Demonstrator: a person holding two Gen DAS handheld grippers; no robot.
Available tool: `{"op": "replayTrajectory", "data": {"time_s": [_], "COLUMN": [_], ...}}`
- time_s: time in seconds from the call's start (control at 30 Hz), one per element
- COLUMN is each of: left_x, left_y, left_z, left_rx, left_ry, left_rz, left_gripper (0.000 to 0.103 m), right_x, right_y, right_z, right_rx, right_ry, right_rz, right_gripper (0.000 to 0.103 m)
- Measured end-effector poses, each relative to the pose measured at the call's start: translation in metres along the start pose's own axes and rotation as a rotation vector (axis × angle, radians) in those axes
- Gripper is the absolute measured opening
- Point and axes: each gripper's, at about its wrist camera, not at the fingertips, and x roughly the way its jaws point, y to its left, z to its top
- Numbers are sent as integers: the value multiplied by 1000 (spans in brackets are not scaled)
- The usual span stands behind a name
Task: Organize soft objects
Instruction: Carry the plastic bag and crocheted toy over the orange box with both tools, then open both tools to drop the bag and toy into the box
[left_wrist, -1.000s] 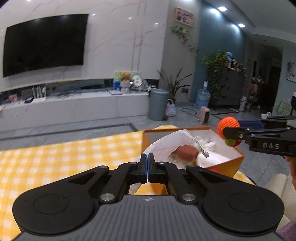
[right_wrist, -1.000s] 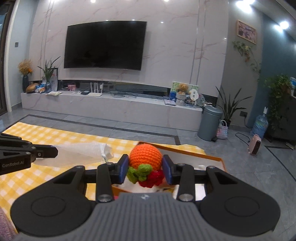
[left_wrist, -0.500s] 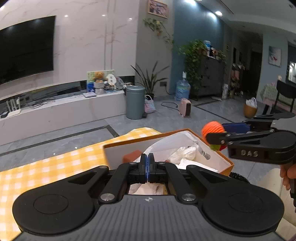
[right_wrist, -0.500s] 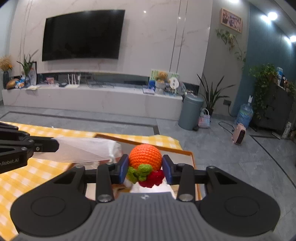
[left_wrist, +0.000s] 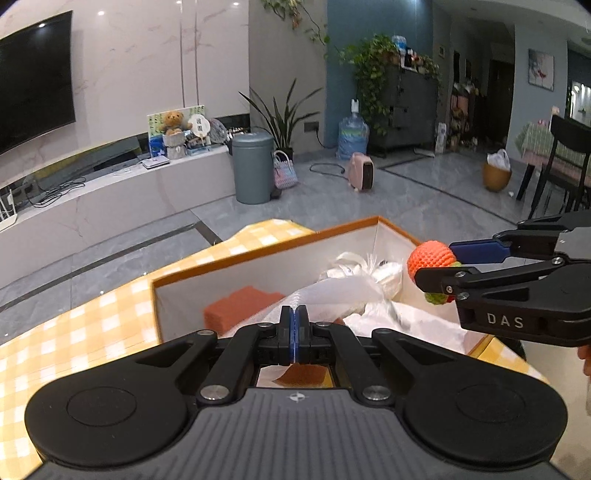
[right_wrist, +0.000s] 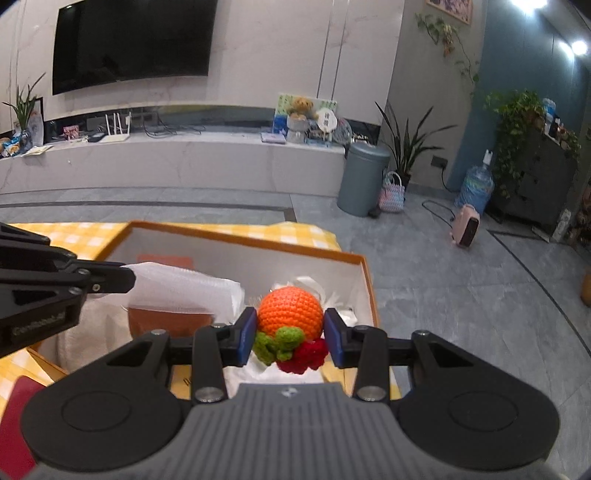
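My left gripper (left_wrist: 294, 325) is shut on a clear plastic bag (left_wrist: 332, 291) and holds it over the orange box (left_wrist: 258, 248). The bag also shows in the right wrist view (right_wrist: 177, 286), pinched by the left gripper (right_wrist: 125, 277). My right gripper (right_wrist: 290, 336) is shut on an orange crocheted ball (right_wrist: 289, 314) with green and red trim, above the box's right part (right_wrist: 364, 273). In the left wrist view the ball (left_wrist: 430, 260) hangs over the box's right side. An orange sponge (left_wrist: 240, 308) and white crumpled bags (left_wrist: 373, 273) lie inside.
The box sits on a yellow checked tablecloth (left_wrist: 74, 332) at the table's right end. A red object (right_wrist: 14, 406) lies at the lower left of the right wrist view. Beyond the table are grey floor, a bin (left_wrist: 253, 168) and a TV bench.
Both grippers have moved right and forward over the box and tilted down, each still holding its object. The box interior now fills more of both views.
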Motion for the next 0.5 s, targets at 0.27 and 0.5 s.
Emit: {"op": "replayTrajectory", "data": {"time_s": [0.27,0.5], "left_x": [16,17], "left_y": [-8,-8], "left_z": [-7,-2], "left_rx": [45,24], "left_ry": [35,30], "left_rz": [15,-9], "left_gripper": [0,24], "right_x": [21,21], "right_y": [-4,-5], "right_z": [-14,-20], "right_rx": [-2,-2], "right_ry": [58,79], "right_rz": [-19,-11], "right_gripper": [39,40]}}
